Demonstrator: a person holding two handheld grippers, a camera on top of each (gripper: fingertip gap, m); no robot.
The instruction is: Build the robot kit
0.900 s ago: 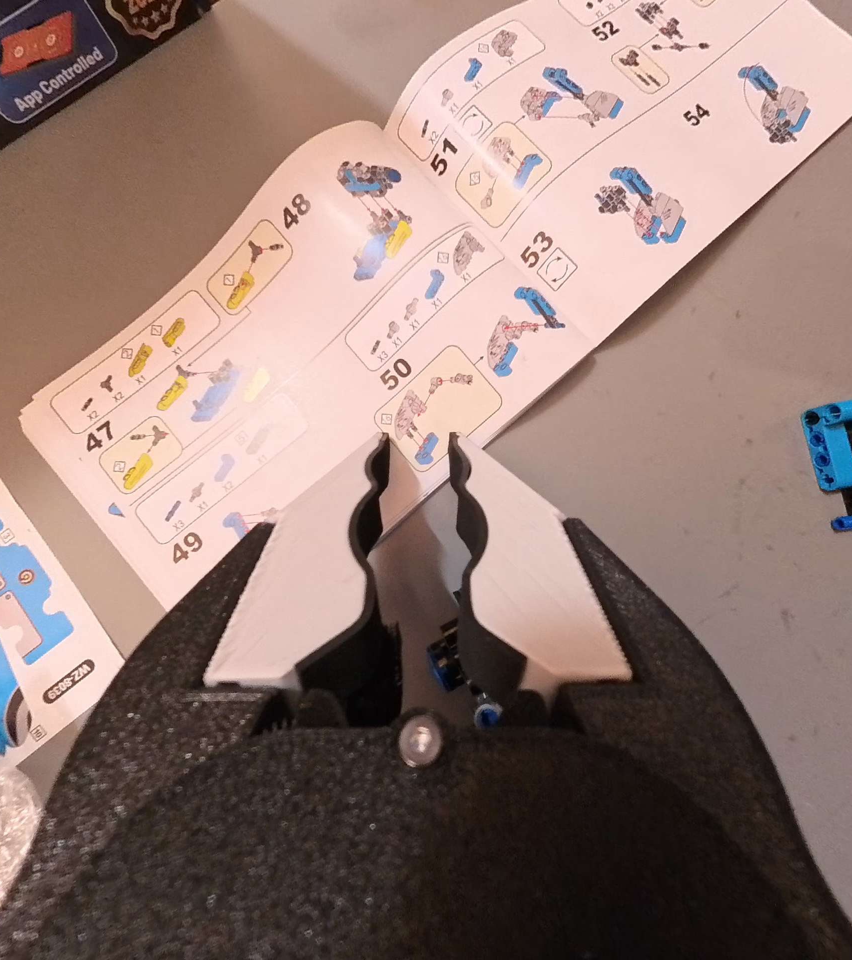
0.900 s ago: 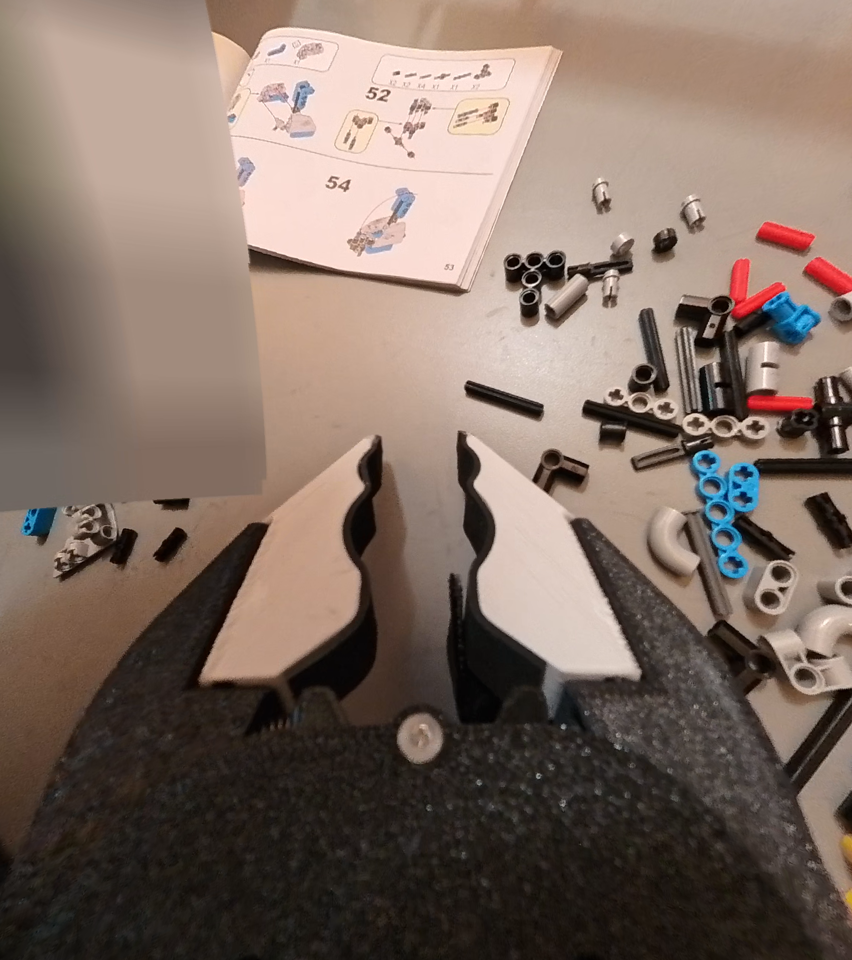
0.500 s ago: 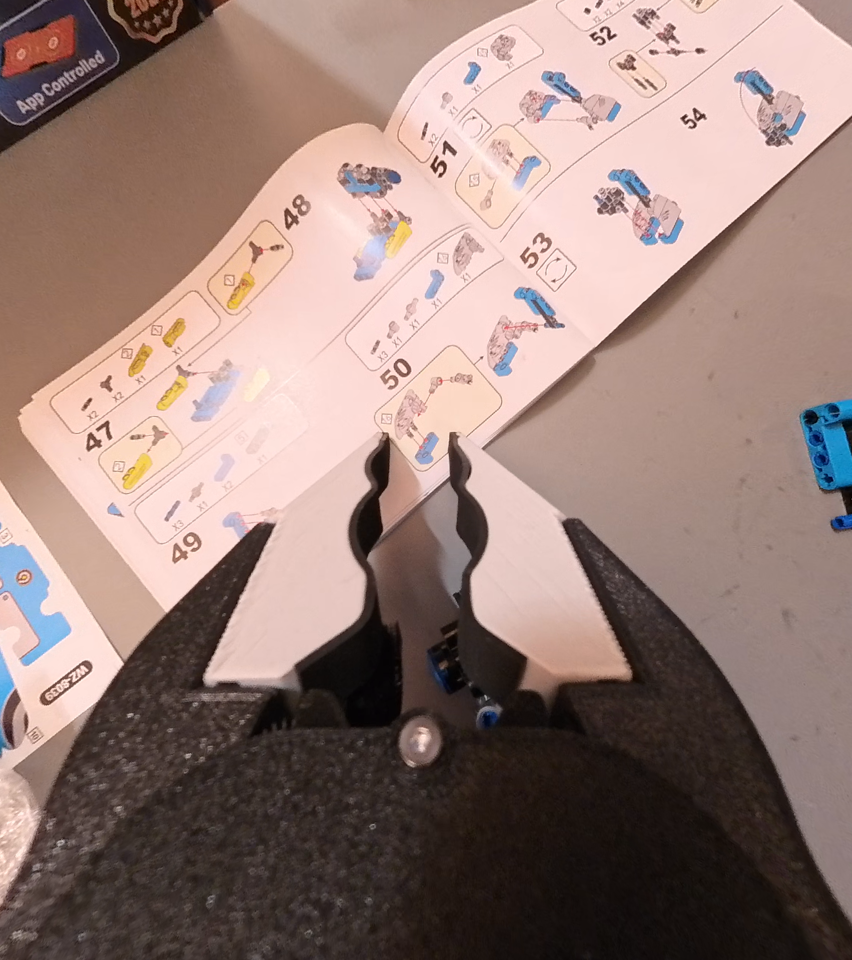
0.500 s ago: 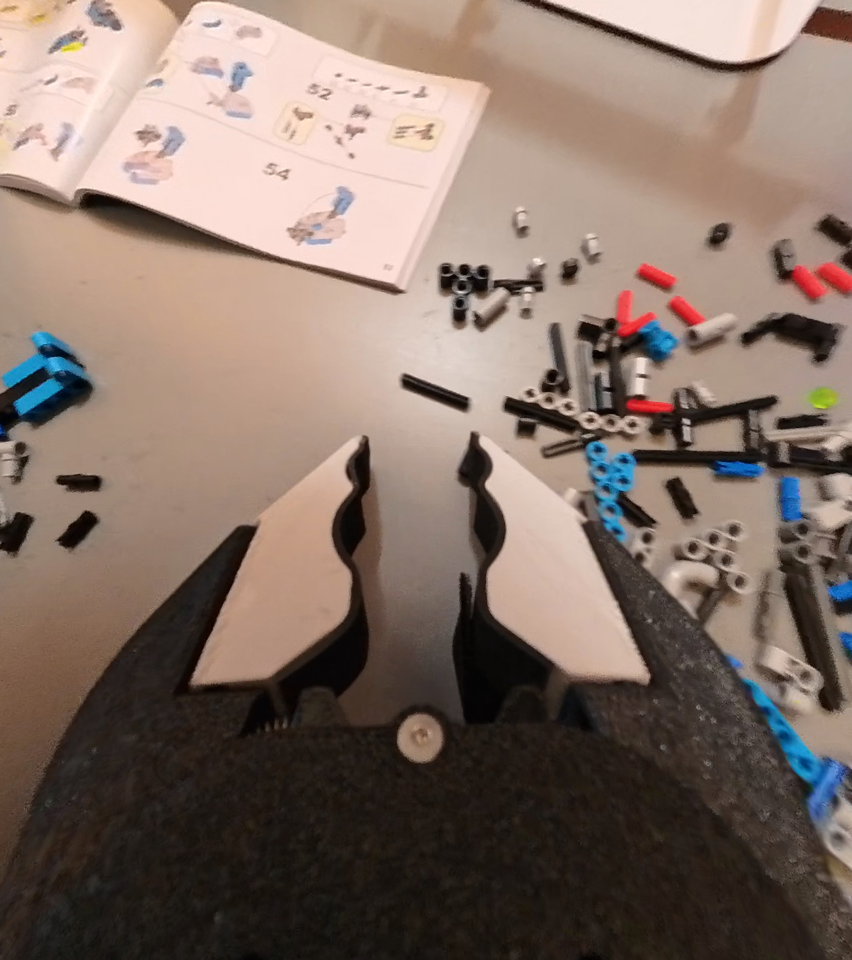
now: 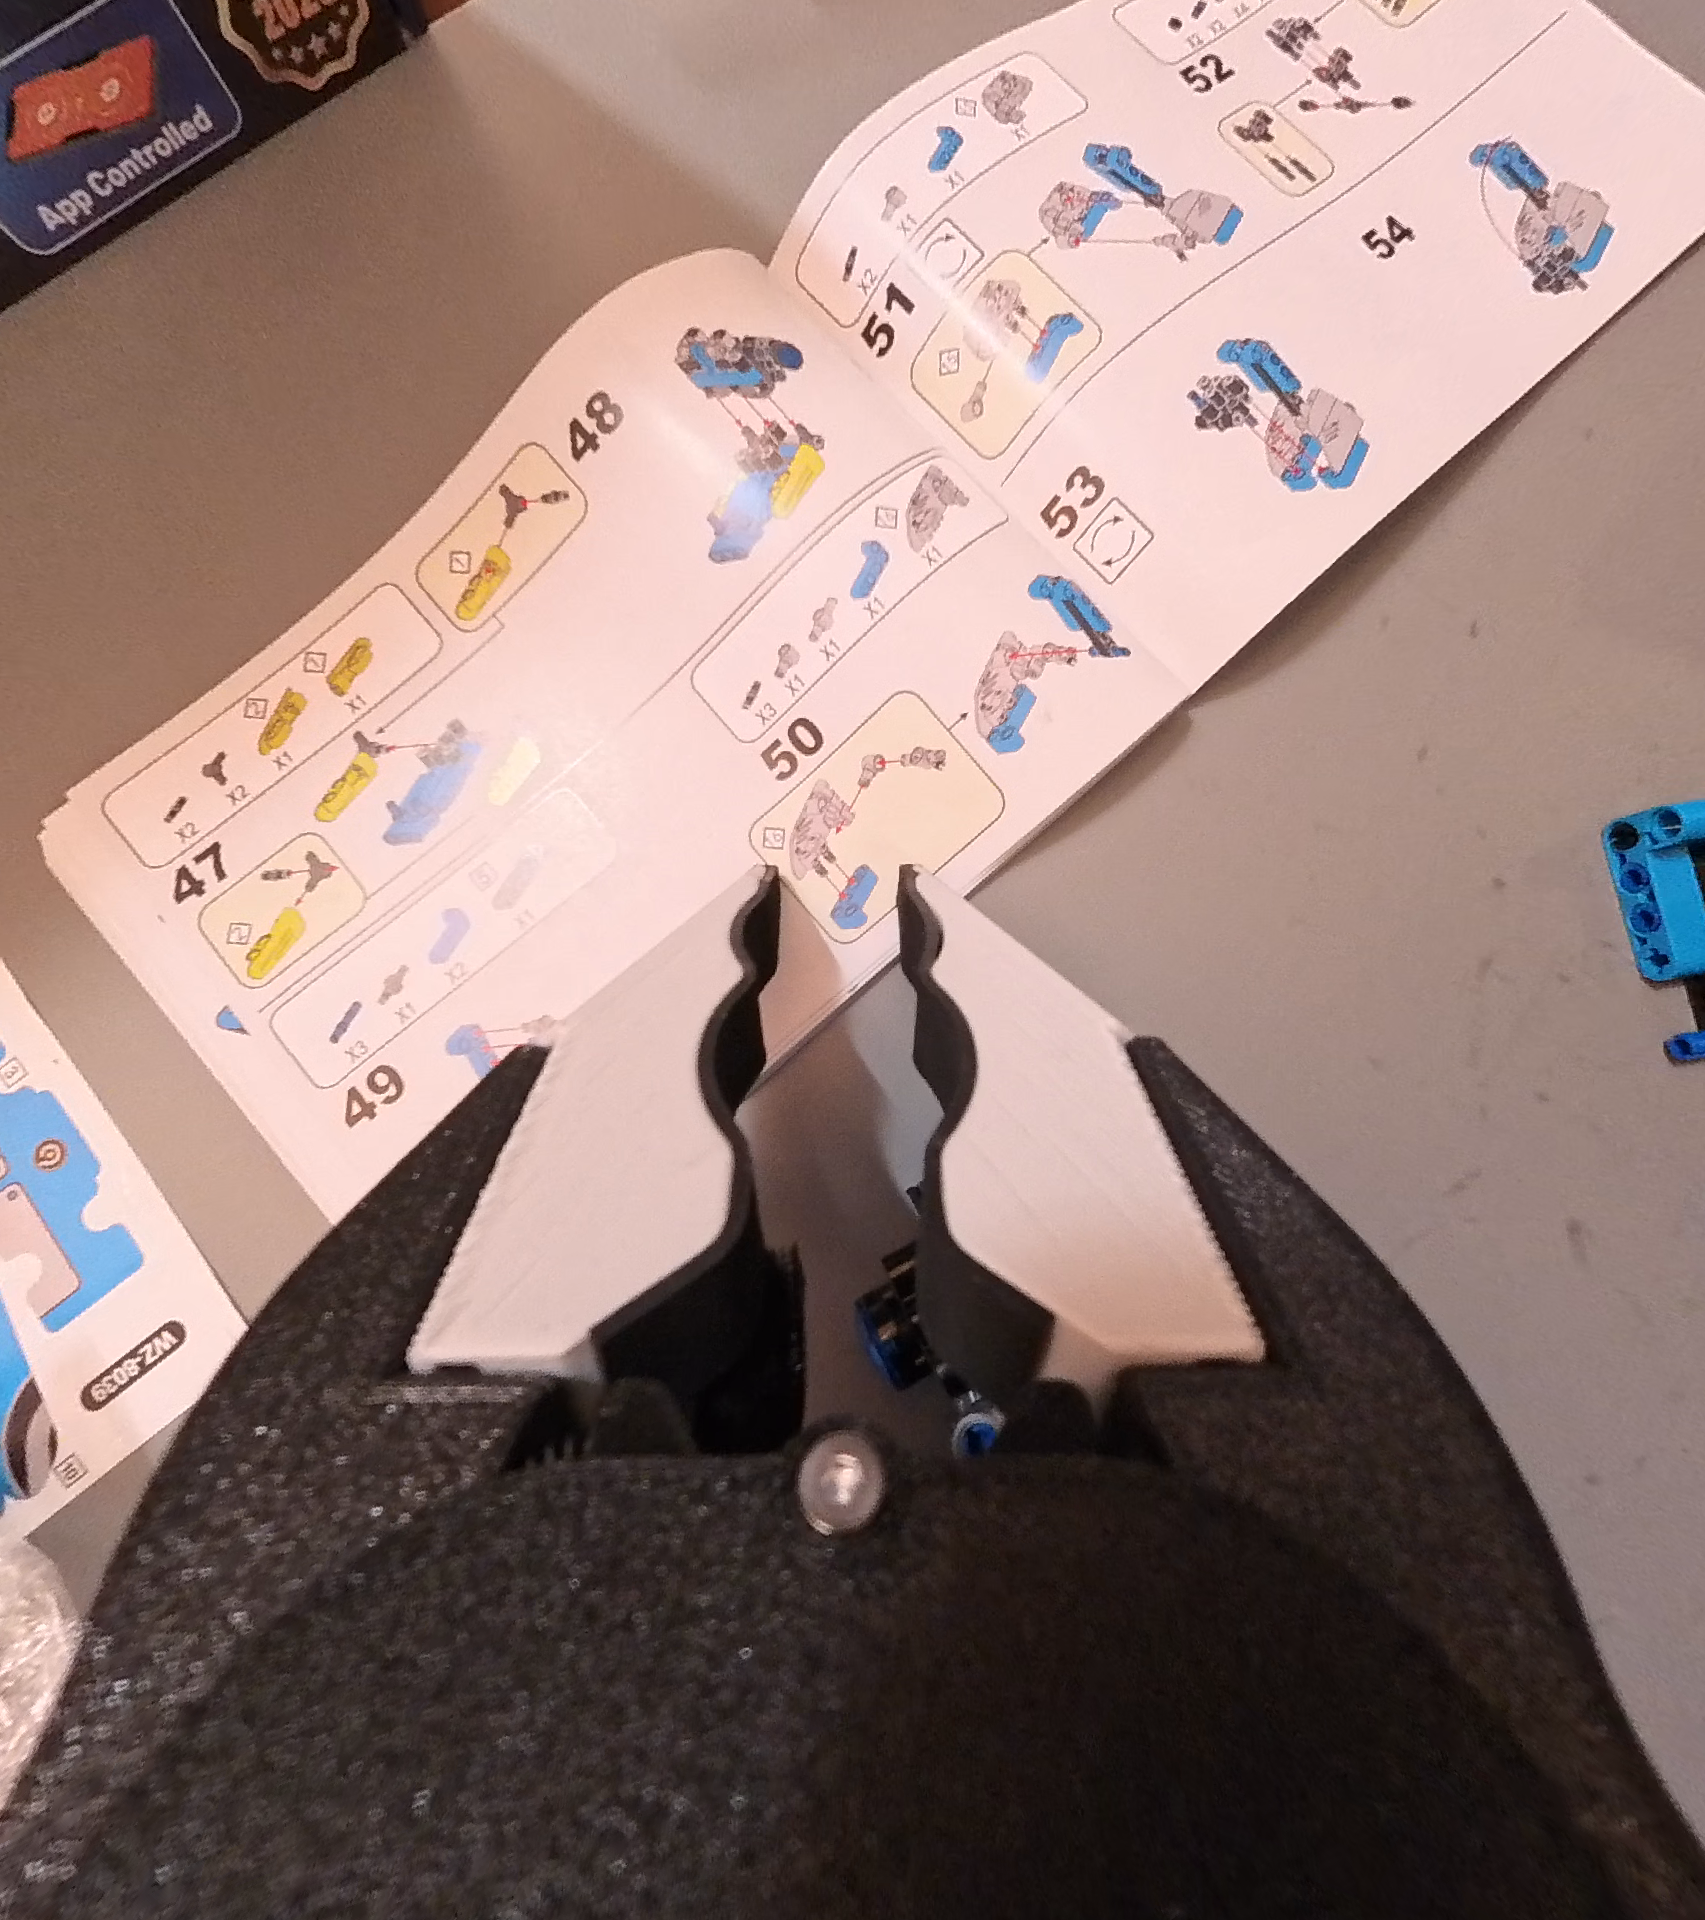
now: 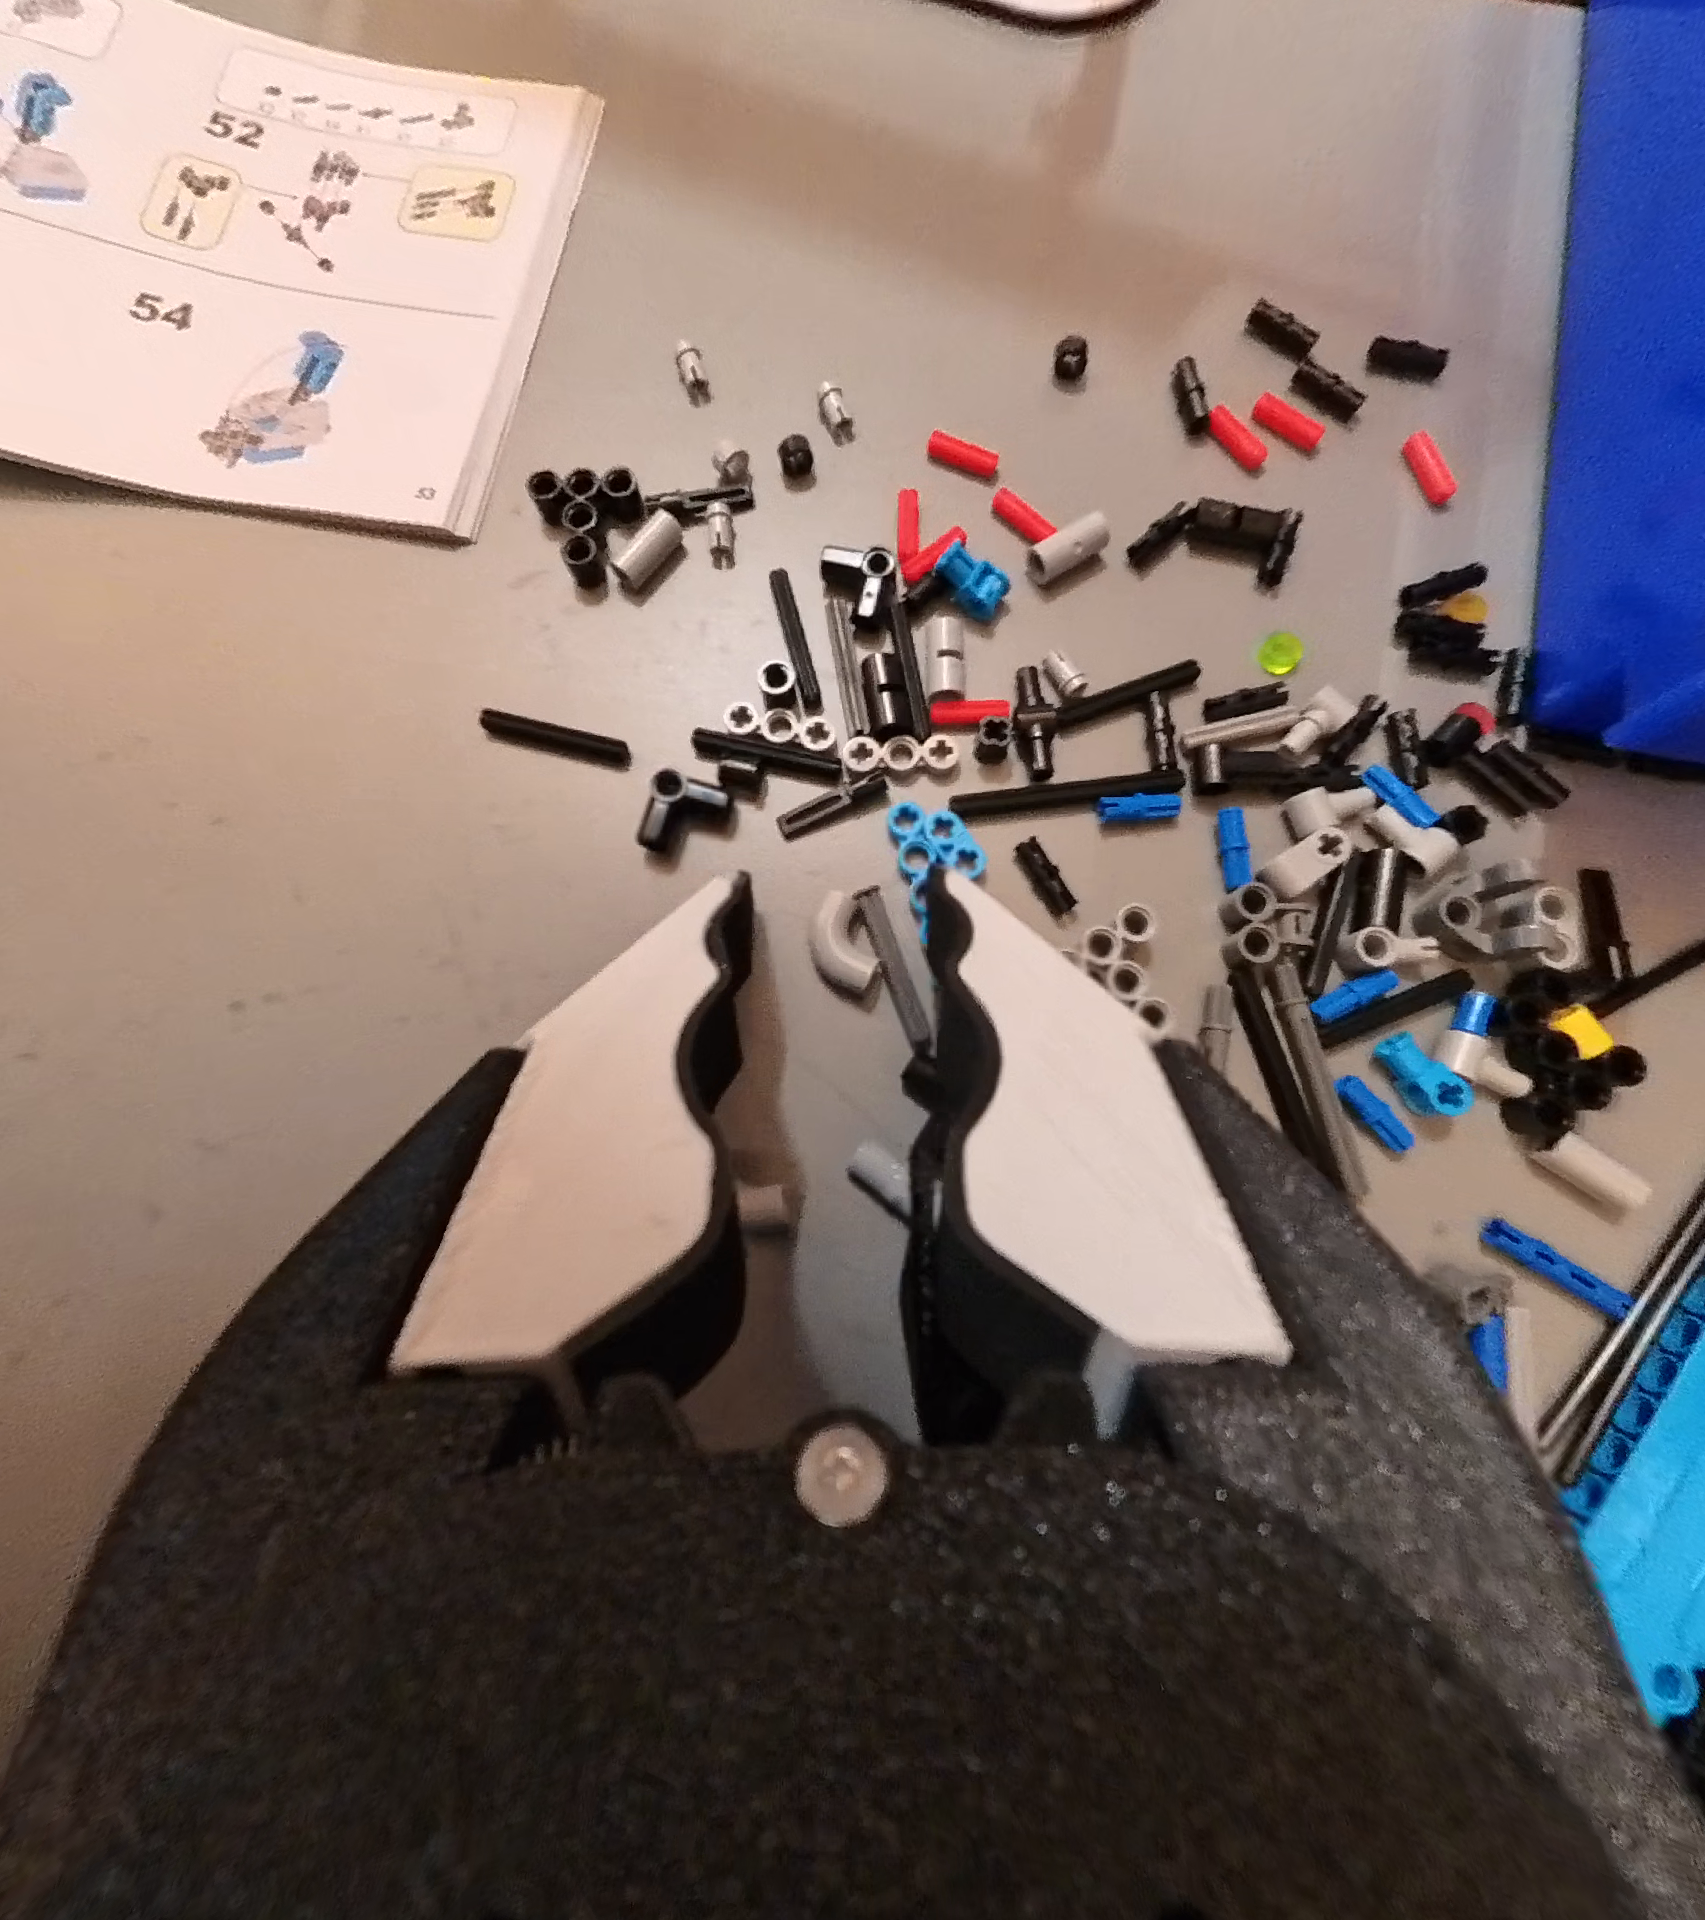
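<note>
Hiding small blue-black piece (image 5: 887, 1317), left gripper (image 5: 840, 883) fingers parted

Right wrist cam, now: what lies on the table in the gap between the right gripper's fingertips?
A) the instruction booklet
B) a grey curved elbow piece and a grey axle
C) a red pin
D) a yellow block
B: the grey curved elbow piece and the grey axle beside it lie in the gap of the right gripper, whose fingers stand apart and hold nothing.
</note>
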